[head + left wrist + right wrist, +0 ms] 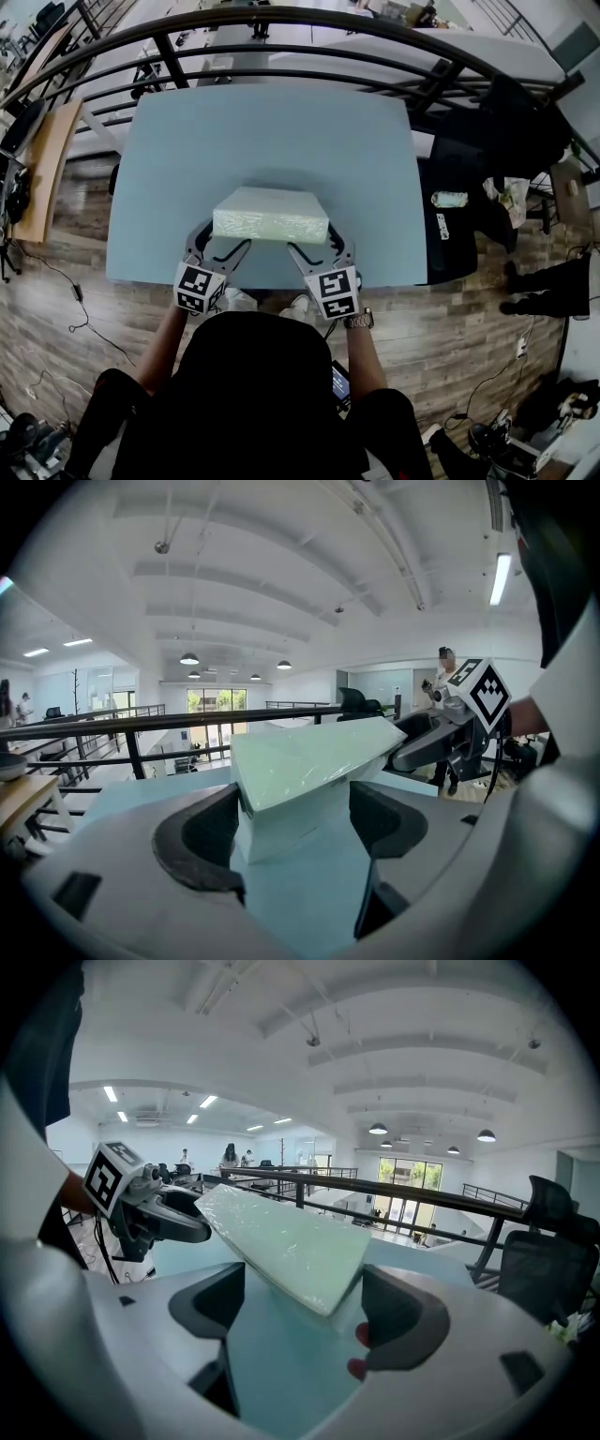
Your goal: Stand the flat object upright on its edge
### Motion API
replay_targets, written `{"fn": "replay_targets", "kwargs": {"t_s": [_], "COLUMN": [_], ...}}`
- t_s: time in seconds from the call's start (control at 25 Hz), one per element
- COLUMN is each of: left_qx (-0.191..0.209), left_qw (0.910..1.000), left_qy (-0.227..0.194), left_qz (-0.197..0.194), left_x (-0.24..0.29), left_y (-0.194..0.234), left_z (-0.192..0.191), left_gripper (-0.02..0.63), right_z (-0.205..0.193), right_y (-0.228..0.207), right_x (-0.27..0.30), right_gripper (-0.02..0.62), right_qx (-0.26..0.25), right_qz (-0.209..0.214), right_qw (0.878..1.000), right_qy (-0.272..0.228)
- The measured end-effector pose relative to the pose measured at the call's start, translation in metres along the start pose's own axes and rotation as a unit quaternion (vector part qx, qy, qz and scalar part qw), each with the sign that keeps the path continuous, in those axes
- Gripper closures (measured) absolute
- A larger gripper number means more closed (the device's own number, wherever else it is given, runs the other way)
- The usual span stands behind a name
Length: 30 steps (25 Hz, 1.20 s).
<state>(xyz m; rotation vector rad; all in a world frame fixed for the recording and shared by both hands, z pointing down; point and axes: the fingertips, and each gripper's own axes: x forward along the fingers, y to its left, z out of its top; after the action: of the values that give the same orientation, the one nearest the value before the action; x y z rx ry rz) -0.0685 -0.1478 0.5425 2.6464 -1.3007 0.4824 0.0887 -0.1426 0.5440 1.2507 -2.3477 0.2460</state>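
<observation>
A thick, pale green-white flat slab [270, 214] sits tilted near the front edge of the light blue table [272, 131]. My left gripper [218, 243] is at its near left corner and my right gripper [320, 247] at its near right corner. Both are open with their jaws spread wide. In the left gripper view the slab [309, 761] rises at a slant, and its lower corner fills the gap between the jaws. In the right gripper view a corner of the slab [291, 1241] hangs between the jaws, closer to the right pad. I cannot tell whether the pads touch it.
A dark curved railing [281, 23] runs behind the table's far edge. A wooden bench [42, 169] stands to the left. To the right is a dark table [469, 206] with small items, and wood floor lies around it. The person's dark-clothed torso [253, 394] is below the grippers.
</observation>
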Motion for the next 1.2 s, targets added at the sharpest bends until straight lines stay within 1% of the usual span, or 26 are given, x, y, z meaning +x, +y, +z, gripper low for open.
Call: {"fn": "replay_targets", "kwargs": {"t_s": [0.16,0.88,1.2], "left_qx": [0.001,-0.002,-0.004], "left_qw": [1.0,0.9996,0.9998], "left_qy": [-0.003,-0.02,-0.012], "left_qz": [0.002,0.018,0.018], "left_x": [0.002,-0.008,-0.008], "left_y": [0.0,0.003,0.001], "left_z": [0.007,0.018,0.018], "left_gripper": [0.255,0.255,0.255], "right_z": [0.005,0.016,0.018], "right_y": [-0.005,0.0,-0.003], "right_x": [-0.001,-0.007,-0.007], "right_gripper": [0.23,0.23,0.23], "right_qx": [0.001,0.004,0.009], "right_qz": [-0.004,-0.01,-0.011], "right_qw": [1.0,1.0,1.0], "right_qy": [-0.006,-0.021,-0.022]}}
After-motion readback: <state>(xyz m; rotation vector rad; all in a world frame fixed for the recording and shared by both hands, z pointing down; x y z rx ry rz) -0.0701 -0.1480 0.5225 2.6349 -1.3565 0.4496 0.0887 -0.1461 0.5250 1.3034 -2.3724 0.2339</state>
